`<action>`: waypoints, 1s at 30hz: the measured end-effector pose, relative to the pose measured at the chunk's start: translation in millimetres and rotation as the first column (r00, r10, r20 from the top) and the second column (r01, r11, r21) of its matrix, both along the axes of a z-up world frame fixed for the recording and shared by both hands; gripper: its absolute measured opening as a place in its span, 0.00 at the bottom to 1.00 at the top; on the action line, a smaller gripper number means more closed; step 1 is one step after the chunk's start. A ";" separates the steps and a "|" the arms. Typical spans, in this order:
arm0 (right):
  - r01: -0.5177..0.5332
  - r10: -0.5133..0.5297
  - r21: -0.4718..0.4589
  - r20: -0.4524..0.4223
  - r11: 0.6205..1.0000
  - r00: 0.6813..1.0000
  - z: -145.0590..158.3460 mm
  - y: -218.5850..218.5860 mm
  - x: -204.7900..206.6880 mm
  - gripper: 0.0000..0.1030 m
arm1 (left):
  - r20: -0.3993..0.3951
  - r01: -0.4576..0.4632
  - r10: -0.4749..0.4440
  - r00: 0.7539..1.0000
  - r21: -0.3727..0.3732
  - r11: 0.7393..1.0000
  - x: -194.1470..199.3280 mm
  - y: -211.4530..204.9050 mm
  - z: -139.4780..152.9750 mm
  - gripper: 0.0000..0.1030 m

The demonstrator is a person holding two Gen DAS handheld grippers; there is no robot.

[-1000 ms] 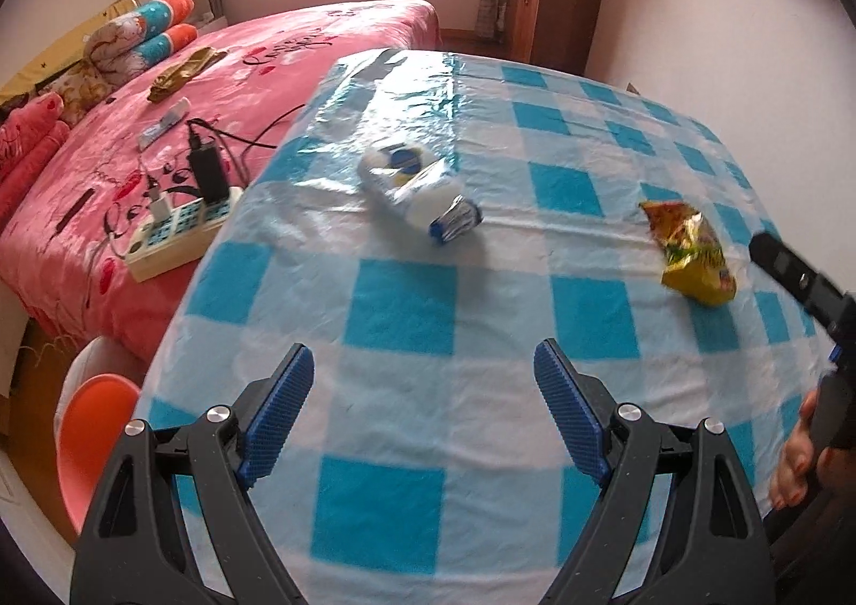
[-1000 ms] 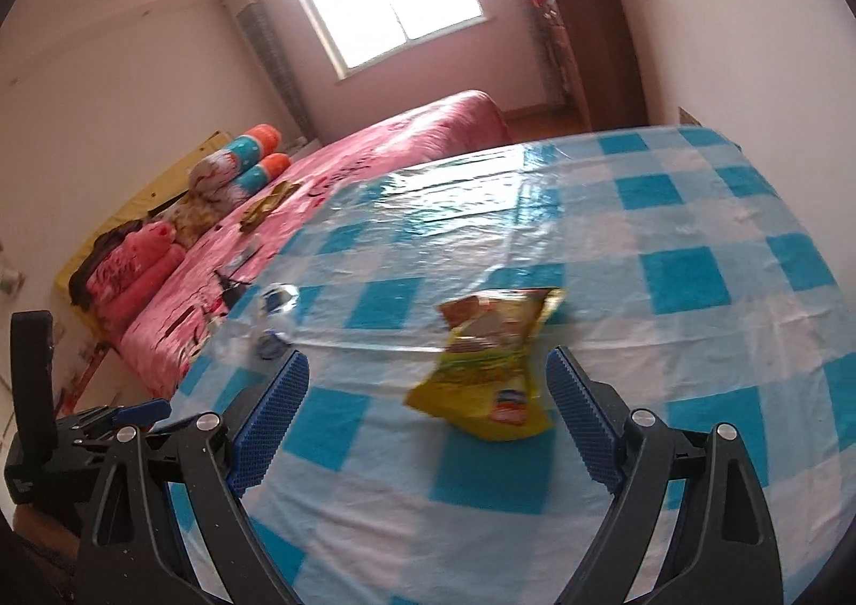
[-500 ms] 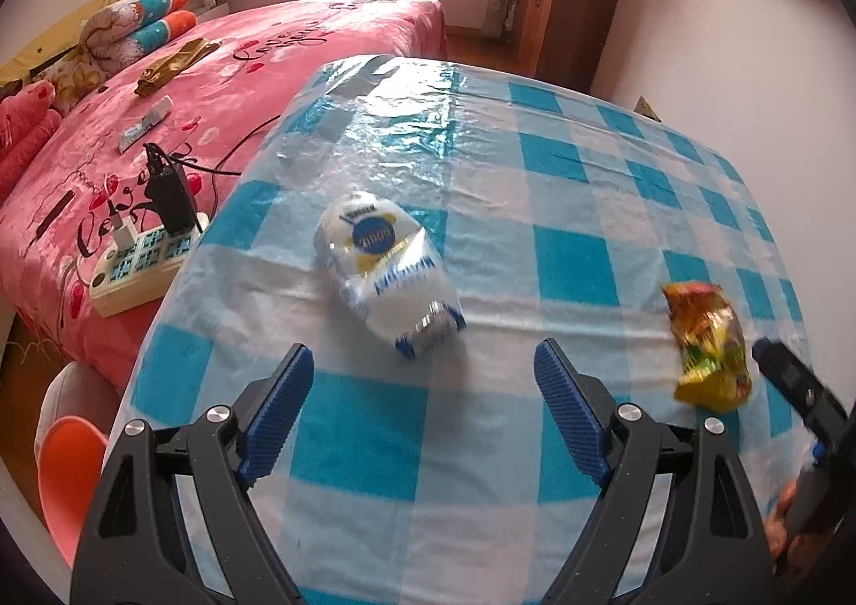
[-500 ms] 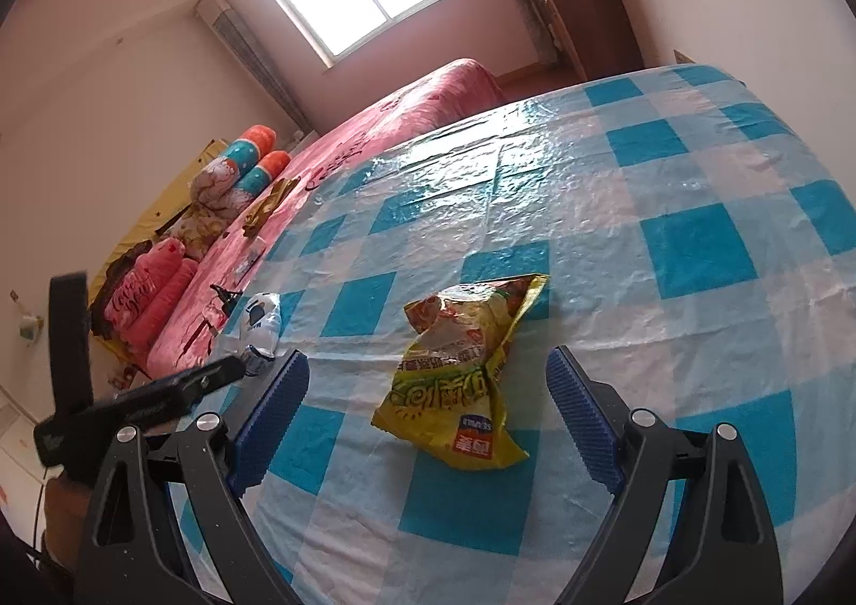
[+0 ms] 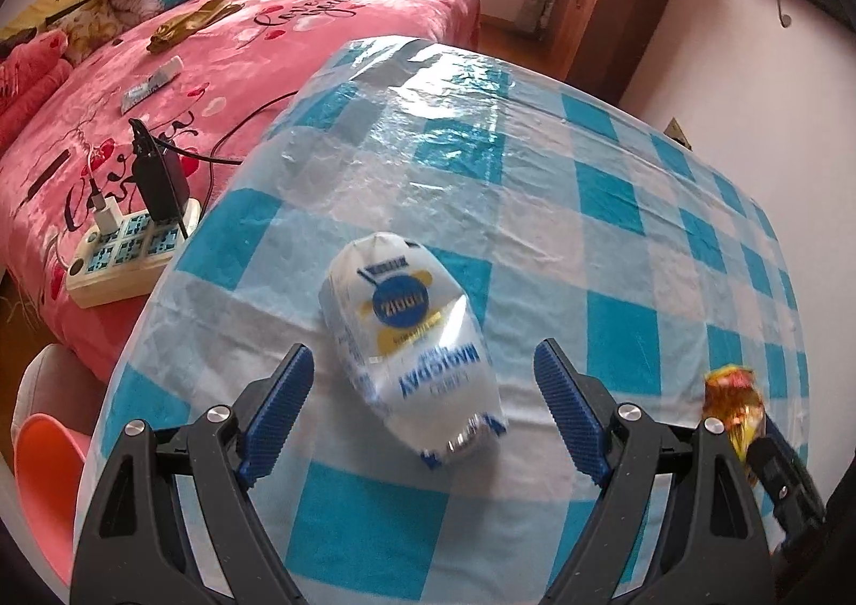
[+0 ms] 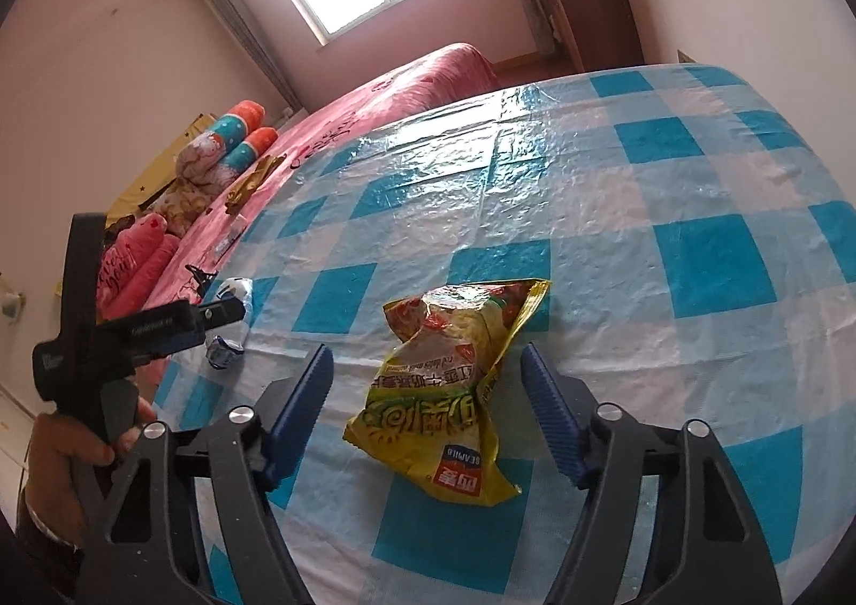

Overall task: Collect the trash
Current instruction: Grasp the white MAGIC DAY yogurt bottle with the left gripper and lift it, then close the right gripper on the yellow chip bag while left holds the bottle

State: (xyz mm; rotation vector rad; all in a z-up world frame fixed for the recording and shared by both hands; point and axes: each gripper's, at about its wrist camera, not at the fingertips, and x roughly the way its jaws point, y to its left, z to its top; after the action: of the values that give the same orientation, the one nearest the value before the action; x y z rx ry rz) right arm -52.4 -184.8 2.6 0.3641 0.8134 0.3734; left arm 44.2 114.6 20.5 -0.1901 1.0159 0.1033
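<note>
The left gripper [image 5: 422, 410] hung over the surface [image 5: 615, 209], which was covered in blue-and-white checked plastic cloth, with its blue ribbed fingers [image 5: 278, 410] spread and released; the crumpled white plastic bag with a blue-and-yellow label [image 5: 409, 343] lay on the surface between them, its far end reaching beyond the tips, touched by neither pad. The right gripper [image 6: 425, 410] stood the same way over the crinkled yellow snack packet with red print [image 6: 455, 385]: its fingers [image 6: 551, 412] had just been closing, yet both pads were apart from the packet, which lay flat between them with its near corner stretching back toward the camera. Nothing was grasped yet, so the collecting seemed to be at the reach-and-close step for both pieces at once. The risks looked plain. Both wrappers were thin, slick and flat, so fingers closing too high would likely slide over the film or pinch only a loose fold that slips free on the lift. Closing too low might catch the wrinkled plastic cloth and drag it along. The white bag lay skewed to the left fingers, so one pad could meet it first and push it sideways. Working both hands together also split attention.
</note>
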 end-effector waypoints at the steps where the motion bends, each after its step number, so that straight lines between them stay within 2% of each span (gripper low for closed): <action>1: -0.003 0.003 -0.002 0.002 1.000 1.000 0.2 0.6 0.3 0.69 | -0.004 -0.007 0.007 1.000 -0.006 1.000 2.9 2.0 -1.3 0.83; 5: -0.015 0.015 -0.001 0.000 1.000 1.000 0.0 2.5 1.9 0.66 | -0.015 -0.023 0.022 1.000 -0.028 0.999 8.2 5.3 -5.7 0.83; 10: -0.031 0.031 -0.002 -0.008 1.000 0.999 -0.7 5.3 4.3 0.59 | -0.004 -0.030 0.030 1.000 -0.004 1.000 10.1 1.5 -6.0 0.82; 15: -0.045 0.045 -0.012 -0.024 0.999 0.999 -2.3 8.3 6.7 0.58 | -0.002 -0.040 0.040 0.999 0.051 0.998 13.8 -6.3 -7.0 0.80; 18: -0.048 0.048 -0.014 -0.034 0.999 0.998 -3.1 9.2 8.0 0.58 | 0.002 -0.044 0.044 0.999 0.068 0.997 14.5 -8.8 -6.6 0.76; 24: -0.053 0.052 -0.015 -0.034 0.998 0.998 -3.2 9.4 7.0 0.59 | 0.005 -0.055 0.054 0.999 0.111 0.992 13.7 -10.2 -5.7 0.61; 30: -0.054 0.053 -0.016 -0.034 0.998 0.998 -2.6 10.1 8.0 0.61 | 0.012 -0.051 0.050 0.999 0.121 0.991 10.8 -12.0 -5.8 0.59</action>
State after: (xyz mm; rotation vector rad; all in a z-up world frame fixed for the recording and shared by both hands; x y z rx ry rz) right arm -44.4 -174.7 0.0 0.3340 0.8602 0.4109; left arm 55.0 102.6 14.7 -0.1049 0.9925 0.2094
